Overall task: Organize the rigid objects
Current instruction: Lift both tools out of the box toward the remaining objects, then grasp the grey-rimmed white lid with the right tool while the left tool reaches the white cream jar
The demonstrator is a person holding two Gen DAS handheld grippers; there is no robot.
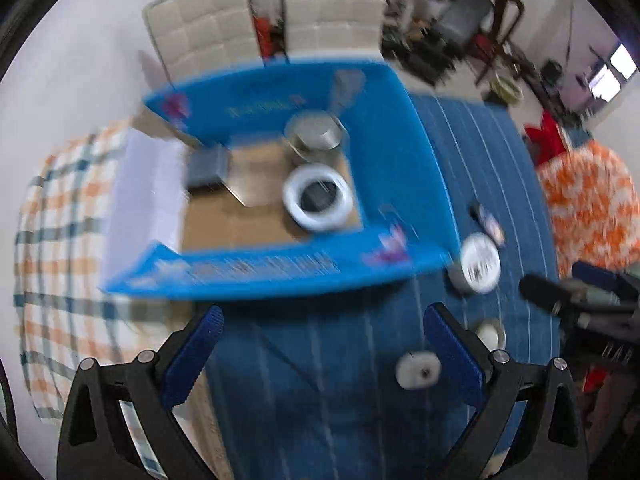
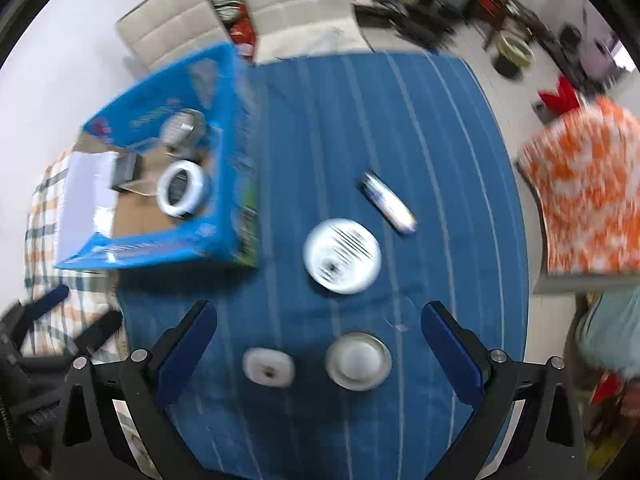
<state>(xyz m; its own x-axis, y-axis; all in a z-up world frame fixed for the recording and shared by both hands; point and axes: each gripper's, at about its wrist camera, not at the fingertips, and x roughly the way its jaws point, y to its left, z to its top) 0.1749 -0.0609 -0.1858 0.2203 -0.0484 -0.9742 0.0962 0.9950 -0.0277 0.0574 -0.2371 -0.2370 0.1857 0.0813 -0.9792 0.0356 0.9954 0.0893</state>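
A blue open cardboard box (image 1: 384,152) (image 2: 224,152) holds a white tape ring (image 1: 318,197) (image 2: 182,189), a metal tin (image 1: 316,136) (image 2: 184,128) and a small dark block (image 1: 206,168). On the blue striped cloth (image 2: 420,128) lie a round white tub (image 2: 342,256) (image 1: 478,264), a slim tube (image 2: 390,202), a metal lid (image 2: 358,361) (image 1: 491,334) and a small white square piece (image 2: 268,367) (image 1: 418,369). My left gripper (image 1: 322,344) hovers open in front of the box. My right gripper (image 2: 320,340) is open above the lid and white piece, holding nothing.
A checked orange-and-blue cloth (image 1: 60,248) lies left of the box. An orange-and-white patterned bundle (image 2: 588,200) sits at the right. Two cream chairs (image 1: 280,20) stand behind the table. The other gripper's dark body (image 1: 580,304) shows at the right edge of the left wrist view.
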